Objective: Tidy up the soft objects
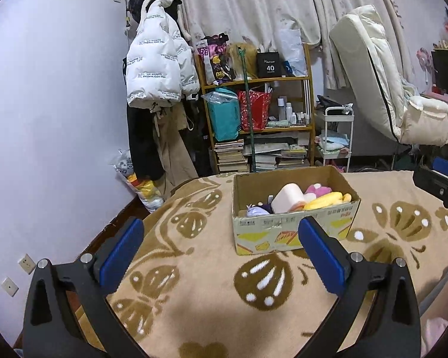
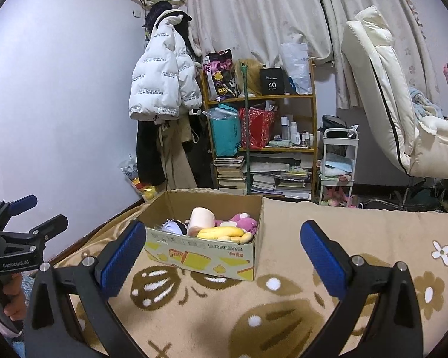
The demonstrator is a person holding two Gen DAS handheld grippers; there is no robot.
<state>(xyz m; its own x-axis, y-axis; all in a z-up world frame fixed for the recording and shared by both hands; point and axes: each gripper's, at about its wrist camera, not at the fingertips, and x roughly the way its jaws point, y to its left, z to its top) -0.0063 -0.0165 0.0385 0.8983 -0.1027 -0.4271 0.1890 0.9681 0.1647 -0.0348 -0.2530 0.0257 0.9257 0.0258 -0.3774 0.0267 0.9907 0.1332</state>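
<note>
A cardboard box [image 1: 292, 229] stands on a tan blanket with brown butterflies [image 1: 194, 268]. It holds soft toys: a yellow plush [image 1: 325, 201], a pink plush [image 1: 318, 190], a pale pink cylinder [image 1: 288, 198] and a lavender-and-dark plush [image 1: 258, 210]. My left gripper [image 1: 221, 238] is open and empty, hovering in front of the box. My right gripper [image 2: 224, 240] is open and empty, also facing the box [image 2: 206, 253], with the yellow plush [image 2: 221, 232] and pink plush [image 2: 243, 222] inside. Each gripper shows at the other view's edge.
A wooden shelf [image 1: 257, 113] with bags, bottles and stacked books stands behind the bed. A white puffer jacket [image 1: 158, 65] hangs on the wall. A white cart [image 1: 336, 137] and a folded cream mattress [image 1: 382, 83] are at the right. A toy-filled bag [image 1: 140, 182] sits on the floor.
</note>
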